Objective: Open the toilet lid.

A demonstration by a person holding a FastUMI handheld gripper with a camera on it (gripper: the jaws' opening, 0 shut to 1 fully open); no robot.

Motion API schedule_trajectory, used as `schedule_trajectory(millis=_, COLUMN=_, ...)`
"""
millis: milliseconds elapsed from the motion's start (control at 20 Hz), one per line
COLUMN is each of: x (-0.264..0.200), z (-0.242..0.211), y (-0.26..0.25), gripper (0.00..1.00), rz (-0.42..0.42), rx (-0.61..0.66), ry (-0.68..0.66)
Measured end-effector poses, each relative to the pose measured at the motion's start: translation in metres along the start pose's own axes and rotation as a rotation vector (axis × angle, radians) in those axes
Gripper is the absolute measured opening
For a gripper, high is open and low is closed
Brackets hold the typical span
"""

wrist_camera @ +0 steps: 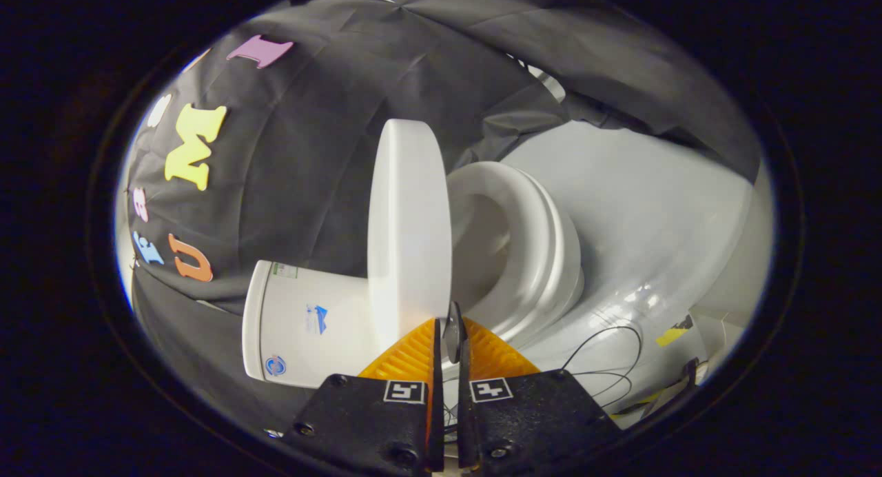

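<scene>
From my feed the whole scene is rolled on its side. My gripper (451, 339) has its two fingers drawn nearly together, leaving just a thin slit between them, and in that slit sits a small dark tab or edge piece at the rim of the toilet lid (408, 229); I take it the fingers are pinching that rim, though the contact itself is too small for me to be sure both sides press on it. The lid is raised well clear of the toilet seat (534, 242), standing apart from it like an open book cover, its broad white face turned toward me just ahead of the fingertips. Past the lid, the seat ring lies on the bowl (620, 305), and I can see into the opening between lid and seat. On the other side of the lid is the cistern (303, 325), white, with a couple of small stickers on it that I cannot make out. Thin black cables (606, 360) loop across the glossy side of the bowl close to my gripper, and a scrap of yellow tape (670, 336) sits farther out on the pale floor (620, 180). Black cloth (310, 153) hangs behind the toilet.
</scene>
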State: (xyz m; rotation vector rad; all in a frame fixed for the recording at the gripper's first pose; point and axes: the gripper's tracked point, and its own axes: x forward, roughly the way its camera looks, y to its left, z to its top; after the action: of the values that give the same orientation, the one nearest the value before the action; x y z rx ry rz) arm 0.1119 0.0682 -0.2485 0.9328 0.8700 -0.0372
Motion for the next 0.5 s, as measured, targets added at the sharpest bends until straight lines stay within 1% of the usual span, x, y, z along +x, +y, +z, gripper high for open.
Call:
schedule_trajectory(millis=200, x=-0.011, z=-0.003, y=0.027, gripper=0.11, rz=-0.011, rx=-0.092, ry=-0.029)
schedule_trajectory(millis=500, x=-0.020, z=-0.009, y=0.060, gripper=0.11, rz=-0.048, rx=-0.191, ry=-0.071)
